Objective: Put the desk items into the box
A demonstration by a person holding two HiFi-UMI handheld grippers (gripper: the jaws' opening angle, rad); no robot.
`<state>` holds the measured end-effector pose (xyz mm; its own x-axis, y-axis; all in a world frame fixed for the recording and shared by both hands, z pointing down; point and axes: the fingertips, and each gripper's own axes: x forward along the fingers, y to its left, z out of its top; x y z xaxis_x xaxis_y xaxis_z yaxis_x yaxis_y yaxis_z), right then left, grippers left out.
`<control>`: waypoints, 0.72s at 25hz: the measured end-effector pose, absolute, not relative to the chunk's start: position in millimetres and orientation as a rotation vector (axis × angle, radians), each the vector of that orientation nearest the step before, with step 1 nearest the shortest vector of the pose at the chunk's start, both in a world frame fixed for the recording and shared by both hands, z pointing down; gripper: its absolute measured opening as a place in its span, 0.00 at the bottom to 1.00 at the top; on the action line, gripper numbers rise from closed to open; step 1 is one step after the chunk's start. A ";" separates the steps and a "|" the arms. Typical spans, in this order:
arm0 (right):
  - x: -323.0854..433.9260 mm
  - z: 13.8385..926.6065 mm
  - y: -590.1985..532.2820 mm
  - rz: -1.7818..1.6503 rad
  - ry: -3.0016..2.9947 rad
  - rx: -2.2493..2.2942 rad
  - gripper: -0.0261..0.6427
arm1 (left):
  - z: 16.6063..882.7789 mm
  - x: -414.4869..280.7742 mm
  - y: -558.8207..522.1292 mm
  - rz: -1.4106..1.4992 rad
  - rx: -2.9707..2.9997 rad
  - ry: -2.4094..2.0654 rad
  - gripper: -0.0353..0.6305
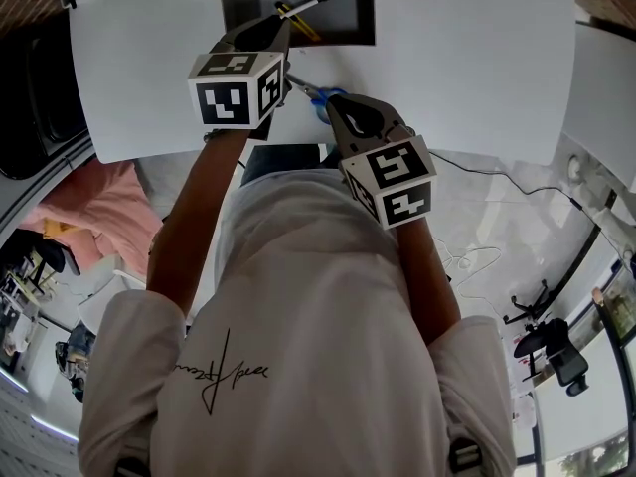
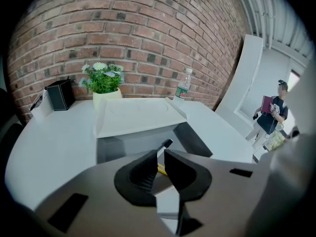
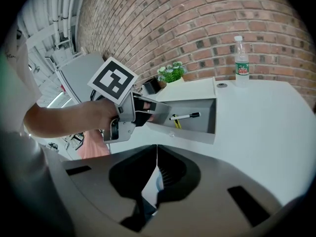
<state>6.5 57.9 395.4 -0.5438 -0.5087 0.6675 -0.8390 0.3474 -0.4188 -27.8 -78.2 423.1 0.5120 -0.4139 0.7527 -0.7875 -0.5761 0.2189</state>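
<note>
- Steel blades and blue plastic loops make up the scissors (image 1: 316,95). They lie flat on the white surface (image 1: 467,68), just short of the box (image 1: 353,18), between the two grippers.
- They look light and rigid, but they sit low. The smooth metal will probably slip, and the blades could swing open on the pivot.
- The best hold seems to be across the thicker handles or at the pivot, with the blades kept closed.
- The right gripper (image 3: 157,149) has its jaws pressed together with nothing pinched at the tips. A sliver of blue handle shows beneath them, and whether they touch it is unclear.
- The left gripper (image 2: 162,154) hangs at the box's near edge with its jaws slightly apart and nothing between them.
- Inside the box lie a black-capped marker (image 1: 308,3) and a yellow pencil (image 1: 303,25).
</note>
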 end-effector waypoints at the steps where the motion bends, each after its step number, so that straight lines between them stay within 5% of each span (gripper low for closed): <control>1: 6.7 395.0 57.9 1.053 -2.195 1.178 0.08 | 422.8 -28.1 -77.4 0.891 2.205 -0.980 0.11; 18: 6.4 386.0 63.3 0.992 -2.230 1.145 0.08 | 418.4 -38.1 -48.7 0.858 2.174 -1.011 0.11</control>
<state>6.4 63.3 386.0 -0.5593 -0.5094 0.6539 -0.8268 0.3993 -0.3961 -38.1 -48.7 418.4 0.5042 -0.4307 0.7486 -0.8085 -0.5399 0.2340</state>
